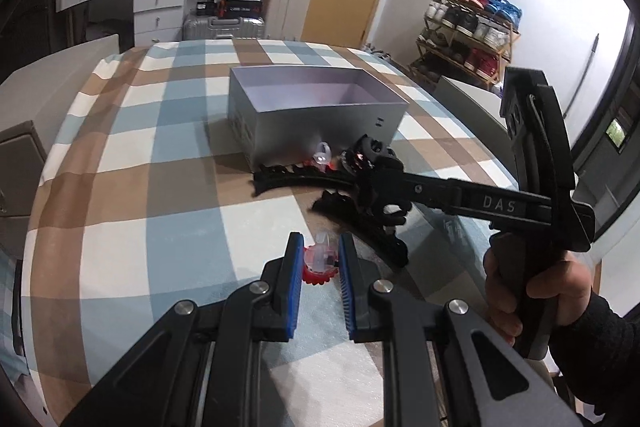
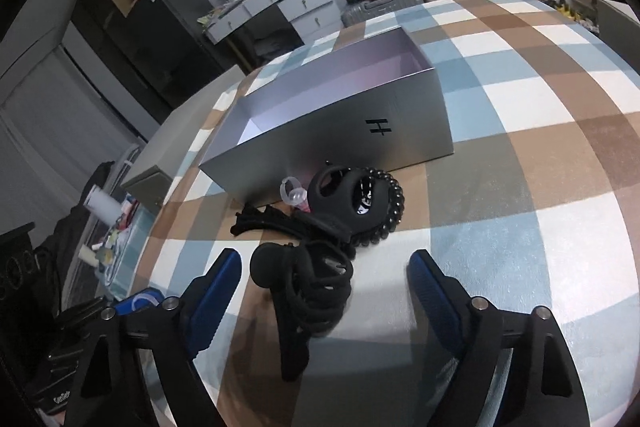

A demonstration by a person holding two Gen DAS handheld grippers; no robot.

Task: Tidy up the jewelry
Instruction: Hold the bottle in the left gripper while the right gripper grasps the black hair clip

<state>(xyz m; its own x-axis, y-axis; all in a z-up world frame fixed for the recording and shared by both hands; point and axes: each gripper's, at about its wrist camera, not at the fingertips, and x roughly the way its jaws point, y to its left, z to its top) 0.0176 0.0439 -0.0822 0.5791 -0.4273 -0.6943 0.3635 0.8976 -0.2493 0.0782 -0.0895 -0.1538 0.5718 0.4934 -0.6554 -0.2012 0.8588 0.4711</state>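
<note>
Two grippers work a checked tablecloth (image 1: pixel 120 187): the left gripper (image 1: pixel 320 259) pinches a clear-and-red ring-shaped trinket (image 1: pixel 320 261), while the right gripper (image 2: pixel 324 279) hangs spread wide over tangled black hair accessories (image 2: pixel 316 287) beside an open silver box (image 2: pixel 340 123).

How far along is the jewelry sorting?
Barely started: none of the visible interior of the silver box holds anything. In hand: left gripper brackets a red-and-clear ring. Right gripper is open over black hair accessories. That pile remains on the tablecloth.
</note>
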